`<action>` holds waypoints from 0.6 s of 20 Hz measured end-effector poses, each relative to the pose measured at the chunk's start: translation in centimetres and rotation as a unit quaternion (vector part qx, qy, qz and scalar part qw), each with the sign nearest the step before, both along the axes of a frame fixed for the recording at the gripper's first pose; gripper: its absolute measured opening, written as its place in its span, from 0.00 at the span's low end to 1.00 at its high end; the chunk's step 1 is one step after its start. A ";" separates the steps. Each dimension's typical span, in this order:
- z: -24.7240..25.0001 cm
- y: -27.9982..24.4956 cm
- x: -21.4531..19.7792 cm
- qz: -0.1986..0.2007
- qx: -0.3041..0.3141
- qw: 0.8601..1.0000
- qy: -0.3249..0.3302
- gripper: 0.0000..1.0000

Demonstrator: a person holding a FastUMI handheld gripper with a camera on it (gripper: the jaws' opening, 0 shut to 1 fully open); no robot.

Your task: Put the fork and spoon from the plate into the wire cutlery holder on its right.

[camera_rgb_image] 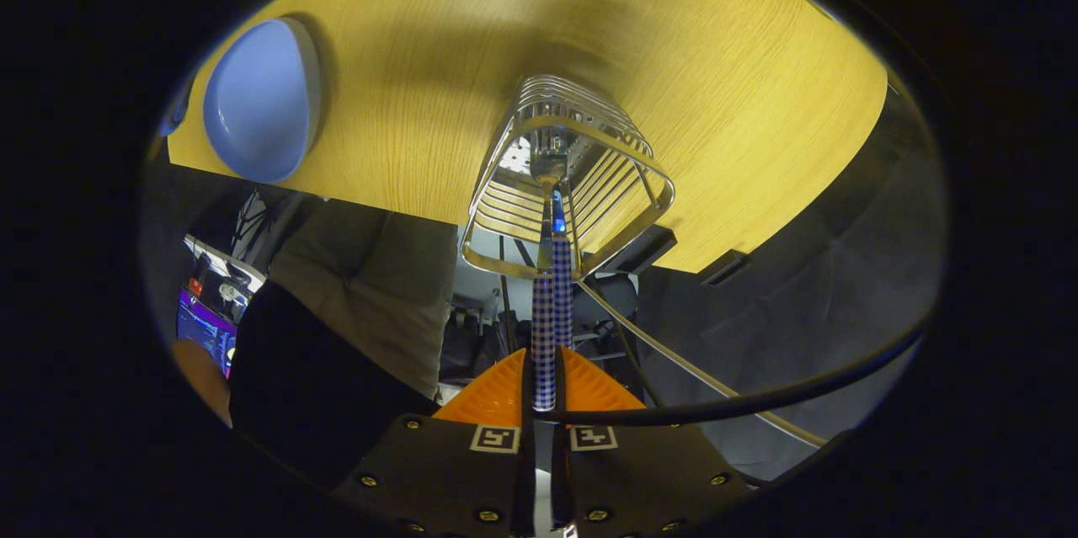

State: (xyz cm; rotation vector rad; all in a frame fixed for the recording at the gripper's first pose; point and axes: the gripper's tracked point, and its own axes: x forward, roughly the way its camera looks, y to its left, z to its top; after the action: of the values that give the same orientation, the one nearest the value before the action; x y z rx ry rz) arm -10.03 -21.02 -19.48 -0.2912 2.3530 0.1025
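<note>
Wooden table point(716, 100): one holder point(568, 176), one plate point(261, 100).

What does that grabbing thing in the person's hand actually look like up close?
The tool has two orange, ridged, wedge-shaped fingers mounted on flat black plates fixed with small screws. Each plate carries a square black-and-white marker near the fingers. A thick black cable loops across just in front of the plates.

Gripper point(544, 391) pointing steeply down — orange fingers point(497, 395) clamped on checked handle point(545, 336).
</note>
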 end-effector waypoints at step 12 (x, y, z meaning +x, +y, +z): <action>2.4 -0.3 -1.2 -0.012 0.003 0.999 -0.045 0.30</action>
State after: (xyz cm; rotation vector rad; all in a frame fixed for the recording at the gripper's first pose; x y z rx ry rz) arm -11.27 -21.36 -17.05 -0.2598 2.2666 0.0844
